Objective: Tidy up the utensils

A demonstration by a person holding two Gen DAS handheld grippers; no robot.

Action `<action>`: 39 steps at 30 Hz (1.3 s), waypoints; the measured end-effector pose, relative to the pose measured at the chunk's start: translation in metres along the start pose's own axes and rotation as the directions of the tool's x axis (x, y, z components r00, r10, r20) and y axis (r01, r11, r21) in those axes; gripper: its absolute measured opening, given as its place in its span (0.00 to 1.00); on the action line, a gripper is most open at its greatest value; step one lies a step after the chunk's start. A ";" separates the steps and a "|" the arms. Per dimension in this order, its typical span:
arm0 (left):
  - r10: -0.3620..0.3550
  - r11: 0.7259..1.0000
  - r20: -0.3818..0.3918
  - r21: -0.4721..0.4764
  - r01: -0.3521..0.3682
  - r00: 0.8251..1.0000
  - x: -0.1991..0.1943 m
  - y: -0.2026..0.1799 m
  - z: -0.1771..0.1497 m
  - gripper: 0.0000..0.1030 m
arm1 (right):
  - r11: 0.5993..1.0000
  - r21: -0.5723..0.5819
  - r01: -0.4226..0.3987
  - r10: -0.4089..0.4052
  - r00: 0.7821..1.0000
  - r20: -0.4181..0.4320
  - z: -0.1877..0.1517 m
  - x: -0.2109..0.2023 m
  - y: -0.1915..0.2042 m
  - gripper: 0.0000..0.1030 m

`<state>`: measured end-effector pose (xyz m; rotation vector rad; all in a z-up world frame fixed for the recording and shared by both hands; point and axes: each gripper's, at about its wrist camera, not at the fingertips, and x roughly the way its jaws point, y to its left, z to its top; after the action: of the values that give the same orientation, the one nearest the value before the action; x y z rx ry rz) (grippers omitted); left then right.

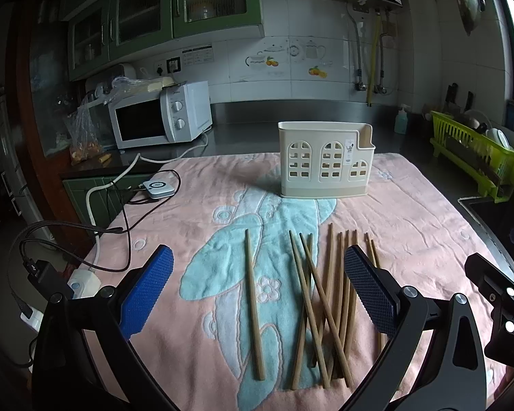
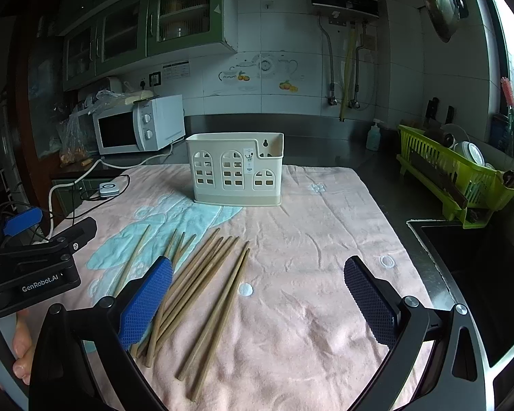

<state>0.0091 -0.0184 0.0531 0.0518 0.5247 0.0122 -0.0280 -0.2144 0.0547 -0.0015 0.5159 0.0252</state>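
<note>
1. Dark desk w/ pink & teal towel spread over its near-centre.
2. On towel, far centre: cream utensil holder, upright.
3. On towel, near side: wooden chopsticks in a loose crossed pile; single chopstick just left of pile, apart.
4. Far left on desk: white microwave; small white device w/ cables at towel's left edge.
5. Far right on desk: green dish rack, soap bottle.
</note>
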 end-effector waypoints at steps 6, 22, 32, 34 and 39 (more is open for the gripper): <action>0.008 1.000 0.009 -0.001 -0.008 1.000 -0.001 0.000 0.002 0.95 | 1.000 -0.003 -0.003 0.003 1.000 0.005 0.002 0.000 0.001 0.94; 0.010 1.000 -0.008 -0.011 -0.010 1.000 0.007 0.005 0.007 0.95 | 1.000 -0.005 0.002 -0.002 1.000 -0.001 0.000 0.002 0.002 0.94; 0.004 1.000 -0.015 -0.013 -0.004 1.000 0.006 0.001 0.007 0.95 | 1.000 -0.005 -0.008 0.008 1.000 -0.012 -0.004 0.001 0.002 0.94; 0.000 1.000 -0.029 -0.008 0.000 1.000 0.007 0.001 0.006 0.95 | 1.000 -0.003 -0.009 0.009 1.000 -0.016 -0.006 0.001 0.002 0.94; -0.006 1.000 -0.057 0.016 0.007 0.998 0.010 0.000 0.004 0.95 | 1.000 -0.005 -0.015 0.015 0.999 -0.032 -0.011 0.003 0.003 0.94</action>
<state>0.0197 -0.0184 0.0510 0.0657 0.5817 0.0025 -0.0308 -0.2115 0.0440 -0.0030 0.5479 0.0415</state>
